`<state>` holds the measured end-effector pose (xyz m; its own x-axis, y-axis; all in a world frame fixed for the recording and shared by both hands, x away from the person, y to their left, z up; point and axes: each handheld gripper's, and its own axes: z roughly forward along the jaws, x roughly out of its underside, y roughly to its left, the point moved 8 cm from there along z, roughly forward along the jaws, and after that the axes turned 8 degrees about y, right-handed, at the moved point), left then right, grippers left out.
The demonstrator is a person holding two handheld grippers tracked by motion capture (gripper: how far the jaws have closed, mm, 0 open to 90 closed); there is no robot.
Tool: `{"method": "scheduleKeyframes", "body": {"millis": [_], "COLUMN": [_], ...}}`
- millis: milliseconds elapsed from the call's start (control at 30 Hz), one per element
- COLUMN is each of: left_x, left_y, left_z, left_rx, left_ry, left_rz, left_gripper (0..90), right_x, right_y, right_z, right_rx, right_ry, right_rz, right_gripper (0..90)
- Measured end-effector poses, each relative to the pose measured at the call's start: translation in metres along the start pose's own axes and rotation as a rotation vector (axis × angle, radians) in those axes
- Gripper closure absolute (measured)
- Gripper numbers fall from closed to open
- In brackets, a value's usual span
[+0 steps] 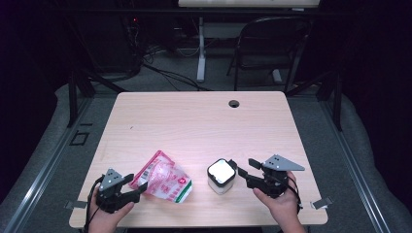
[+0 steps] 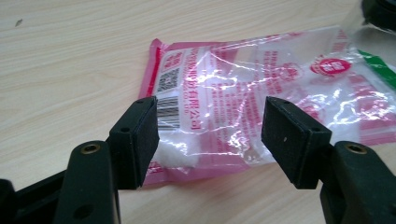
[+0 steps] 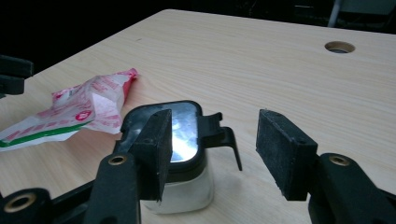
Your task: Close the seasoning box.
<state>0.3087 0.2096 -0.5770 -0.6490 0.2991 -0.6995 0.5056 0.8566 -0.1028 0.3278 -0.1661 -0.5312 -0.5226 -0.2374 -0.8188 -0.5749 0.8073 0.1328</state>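
Left gripper (image 1: 137, 183) is sitting low at the near-left corner of the table (image 1: 194, 116), held in the person's left hand (image 1: 108, 213), which comes up from the bottom edge with the gripper body angled up and to the right. Its jaws are spread wide and nothing is pinched between them. In the left gripper view the pink and clear plastic bag (image 2: 261, 102) lies flat on the wood right in front of the pads, barcode corner nearest the left pad, but whether that pad actually touches the bag I can't tell. From the high view the bag (image 1: 164, 177) is at the near-left part of the table, tipped diagonally, with its green-edged end toward the right.

Right gripper (image 1: 236, 171) is over on the near-right, held in the right hand (image 1: 281, 201) and pointing left, pretty much level with the tabletop. Jaws wide apart too, gripping nothing. The small clear container with the black lid (image 1: 221, 175) stands upright just beside its tips; in the right gripper view the container (image 3: 180, 154) sits partly behind the left pad, its lid latch sticking out into the gap between the jaws.
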Motion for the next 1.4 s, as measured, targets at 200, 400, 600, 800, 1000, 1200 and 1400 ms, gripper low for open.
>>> {"method": "scheduleKeyframes", "body": {"millis": [200,400,600,800,1000,1200,1400], "left_x": [-0.008,-0.009,0.003,0.007,0.012,0.015,0.019], "left_y": [0.016,0.027,0.036,0.048,0.055,0.060,0.064], "left_z": [0.008,0.013,0.014,0.017,0.022,0.026,0.030], "left_rx": [-0.017,-0.033,-0.028,-0.034,-0.048,-0.041,-0.058], "left_ry": [0.000,-0.005,-0.010,-0.012,0.002,0.013,0.038], "left_rz": [-0.026,-0.043,-0.089,-0.123,-0.130,-0.166,-0.174], "left_gripper": [37.2,37.4,38.5,38.7,38.8,39.0,39.0], "right_x": [0.003,0.011,0.027,0.050,0.059,0.067,0.071], "right_y": [-0.012,-0.023,-0.039,-0.054,-0.062,-0.067,-0.062], "right_z": [-0.003,-0.009,-0.017,-0.011,-0.009,-0.002,0.005], "right_rx": [0.029,0.056,0.085,0.119,0.145,0.169,0.135], "right_ry": [-0.010,0.008,0.031,0.052,0.062,0.073,0.086], "right_rz": [0.028,0.039,0.086,0.143,0.163,0.191,0.207], "right_gripper": [43.1,42.7,41.9,42.1,42.1,42.9,42.3]}}
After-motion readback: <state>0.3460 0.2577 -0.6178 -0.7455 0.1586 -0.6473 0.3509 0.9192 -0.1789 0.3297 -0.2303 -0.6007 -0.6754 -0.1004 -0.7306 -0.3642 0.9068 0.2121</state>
